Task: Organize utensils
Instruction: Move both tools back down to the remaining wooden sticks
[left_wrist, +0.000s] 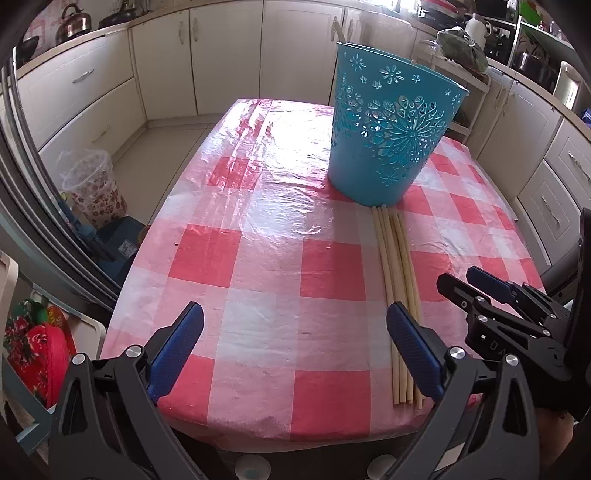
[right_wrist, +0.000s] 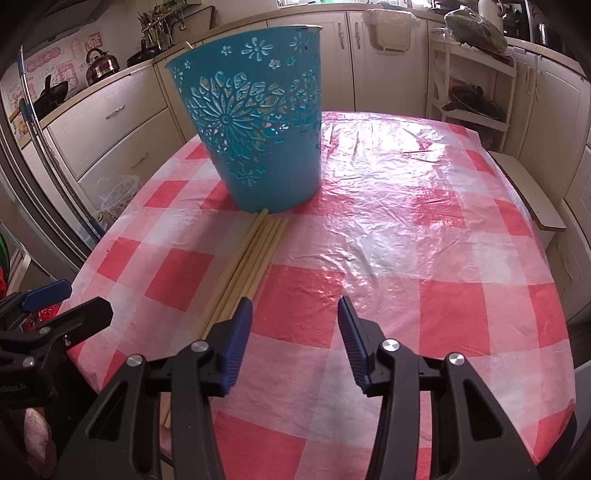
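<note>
Several pale wooden chopsticks (left_wrist: 397, 280) lie side by side on the red-and-white checked tablecloth (left_wrist: 266, 258), their far ends touching the base of a blue cut-out plastic bucket (left_wrist: 391, 129). They also show in the right wrist view (right_wrist: 251, 258), in front of the bucket (right_wrist: 258, 122). My left gripper (left_wrist: 295, 325) is open and empty, its right finger just beside the chopsticks. My right gripper (right_wrist: 295, 321) is open and empty, its left finger over the chopsticks' near part. It also appears at the right of the left wrist view (left_wrist: 465, 280).
The table's near edge (left_wrist: 295, 435) is just below the grippers. Kitchen cabinets (left_wrist: 221, 55) ring the room. A lined waste bin (left_wrist: 92, 184) stands on the floor at left. A white rack (right_wrist: 476, 92) stands at back right.
</note>
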